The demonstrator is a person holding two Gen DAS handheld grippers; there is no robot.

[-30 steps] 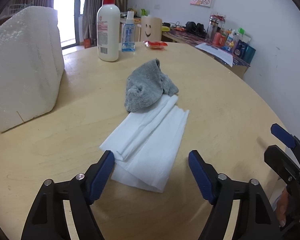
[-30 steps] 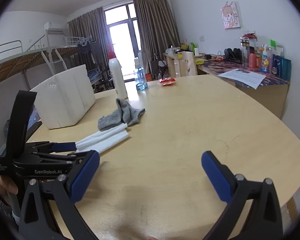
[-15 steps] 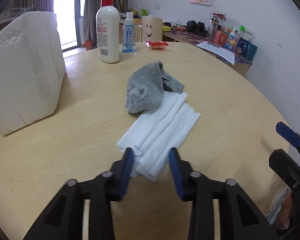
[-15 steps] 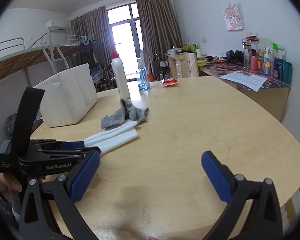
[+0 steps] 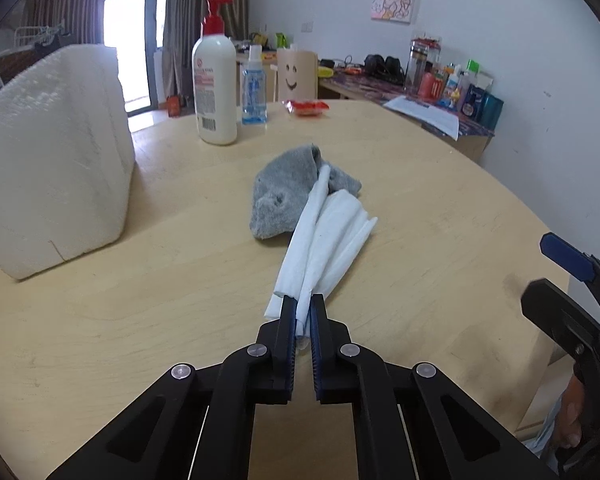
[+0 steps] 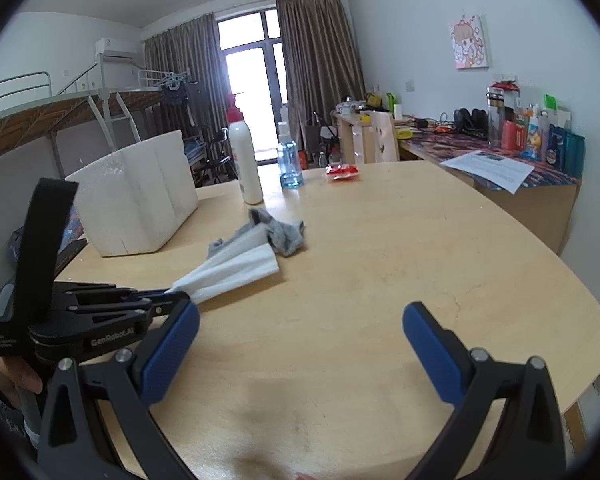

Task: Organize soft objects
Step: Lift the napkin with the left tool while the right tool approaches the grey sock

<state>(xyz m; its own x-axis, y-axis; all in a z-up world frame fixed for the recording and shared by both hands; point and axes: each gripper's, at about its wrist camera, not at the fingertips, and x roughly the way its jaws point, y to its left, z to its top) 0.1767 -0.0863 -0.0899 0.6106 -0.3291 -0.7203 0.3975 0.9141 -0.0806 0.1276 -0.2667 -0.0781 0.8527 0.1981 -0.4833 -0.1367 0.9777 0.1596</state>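
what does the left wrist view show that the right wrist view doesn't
Only the left wrist view shows the left gripper head-on, its blue pads shut on the near end of the folded white cloth, and the smiley face on the wooden chair back. Only the right wrist view shows the open right gripper from behind and the metal bunk bed. Both show the grey sock, white foam box and white pump bottle.

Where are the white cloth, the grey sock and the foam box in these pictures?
white cloth [image 5: 327, 236], left wrist view: middle of its bunched folds.
grey sock [image 5: 282, 188], left wrist view: the broad grey part left of the cloth.
foam box [image 6: 140, 196], right wrist view: its long side wall.
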